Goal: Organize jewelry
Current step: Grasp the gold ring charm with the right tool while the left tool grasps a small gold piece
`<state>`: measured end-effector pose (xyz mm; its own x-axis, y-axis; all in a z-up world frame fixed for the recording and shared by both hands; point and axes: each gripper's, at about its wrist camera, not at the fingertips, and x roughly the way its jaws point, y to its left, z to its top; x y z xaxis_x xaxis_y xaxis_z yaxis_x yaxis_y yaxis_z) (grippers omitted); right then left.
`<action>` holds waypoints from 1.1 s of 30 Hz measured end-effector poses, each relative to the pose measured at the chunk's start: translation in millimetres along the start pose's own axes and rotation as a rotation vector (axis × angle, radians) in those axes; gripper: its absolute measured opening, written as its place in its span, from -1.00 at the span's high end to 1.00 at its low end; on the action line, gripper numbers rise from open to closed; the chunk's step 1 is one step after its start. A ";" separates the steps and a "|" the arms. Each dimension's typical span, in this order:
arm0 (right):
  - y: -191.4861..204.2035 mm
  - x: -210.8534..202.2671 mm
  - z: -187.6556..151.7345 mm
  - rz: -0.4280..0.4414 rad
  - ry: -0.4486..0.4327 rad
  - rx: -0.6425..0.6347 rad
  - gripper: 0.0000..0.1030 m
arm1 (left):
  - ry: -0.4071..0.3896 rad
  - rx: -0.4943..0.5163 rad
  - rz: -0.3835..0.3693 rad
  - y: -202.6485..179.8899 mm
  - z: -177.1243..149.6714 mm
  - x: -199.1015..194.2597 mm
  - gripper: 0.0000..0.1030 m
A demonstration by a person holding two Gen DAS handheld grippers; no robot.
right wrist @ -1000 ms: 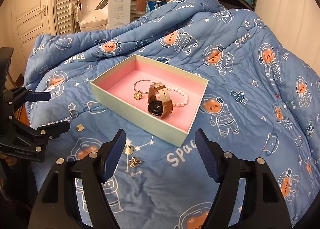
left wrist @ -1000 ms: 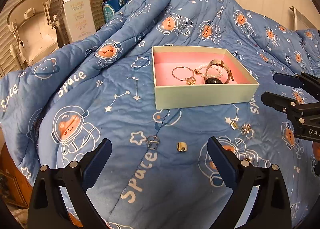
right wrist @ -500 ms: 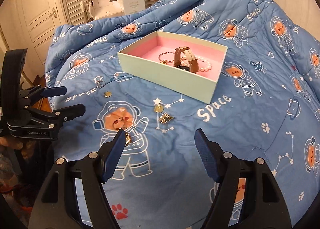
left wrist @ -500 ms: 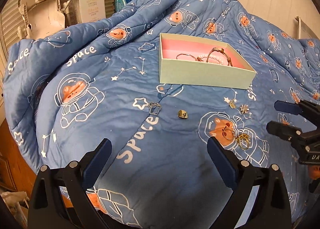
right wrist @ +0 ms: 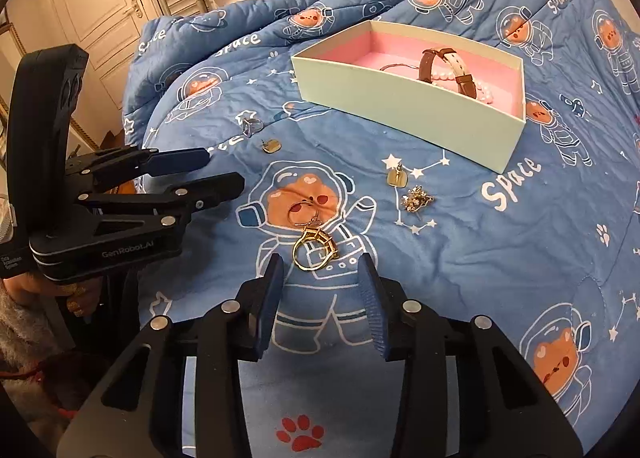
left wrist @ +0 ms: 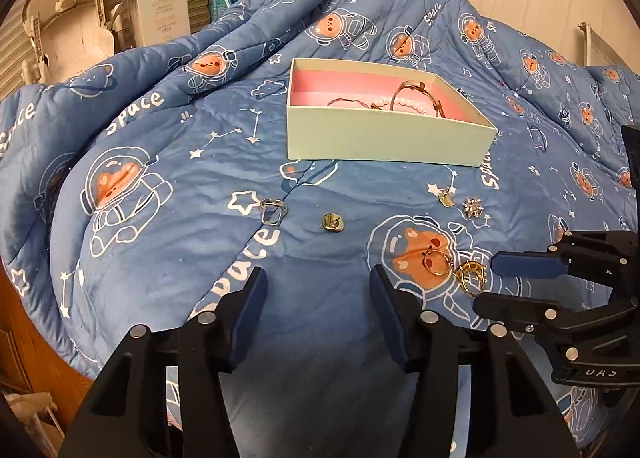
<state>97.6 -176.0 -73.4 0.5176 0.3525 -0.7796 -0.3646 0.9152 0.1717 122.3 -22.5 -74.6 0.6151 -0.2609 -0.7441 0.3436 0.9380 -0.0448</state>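
A pale green box (left wrist: 384, 137) with pink lining sits on the blue quilt; it also shows in the right wrist view (right wrist: 404, 105). It holds a watch (right wrist: 444, 69), a pearl bracelet and a thin bangle. Loose on the quilt lie a silver ring (left wrist: 273, 211), a small gold stud (left wrist: 333, 222), a gold tag (right wrist: 397, 177), a snowflake brooch (right wrist: 416, 199), a hoop earring (right wrist: 305, 211) and a gold ring (right wrist: 315, 250). My right gripper (right wrist: 322, 290) is open, its fingers on either side of the gold ring, just short of it. My left gripper (left wrist: 316, 298) is open and empty, near the quilt's front.
The quilt (left wrist: 160, 161) slopes off at the left and near edges. A white carton (left wrist: 162, 1) and a white plastic seat (left wrist: 68, 25) stand behind it. A shelf and a wall lie beyond. A door (right wrist: 96, 1) is at the left.
Both grippers have drawn nearer and lower to the quilt and narrowed their jaws. The right gripper has moved up to the gold ring, which now lies between its fingertips.
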 end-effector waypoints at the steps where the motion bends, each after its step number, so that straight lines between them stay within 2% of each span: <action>1: 0.1 1.0 0.4 0.000 0.002 0.000 0.28 | 0.003 0.002 -0.004 -1.4 1.3 2.3 0.10; 6: -0.4 6.2 2.7 0.003 0.009 0.000 0.34 | 0.020 0.013 -0.024 -7.1 6.3 14.0 0.23; 10: 0.7 8.0 3.7 0.005 0.010 -0.006 0.38 | 0.019 0.015 -0.031 -9.3 9.6 19.6 0.24; 14: 0.8 11.0 5.5 0.007 0.014 -0.005 0.50 | 0.018 0.008 -0.045 -9.4 13.5 25.7 0.27; 26: 0.6 12.2 7.6 0.011 0.017 -0.001 0.50 | 0.015 -0.011 -0.059 -7.2 24.0 34.6 0.58; 33: 0.4 12.4 7.0 0.011 0.018 0.001 0.50 | 0.018 -0.016 -0.065 -3.9 26.5 37.8 0.69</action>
<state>109.3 -169.9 -78.8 0.4996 0.3587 -0.7885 -0.3690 0.9116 0.1809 162.9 -42.1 -84.8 0.5793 -0.3174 -0.7508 0.3712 0.9228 -0.1037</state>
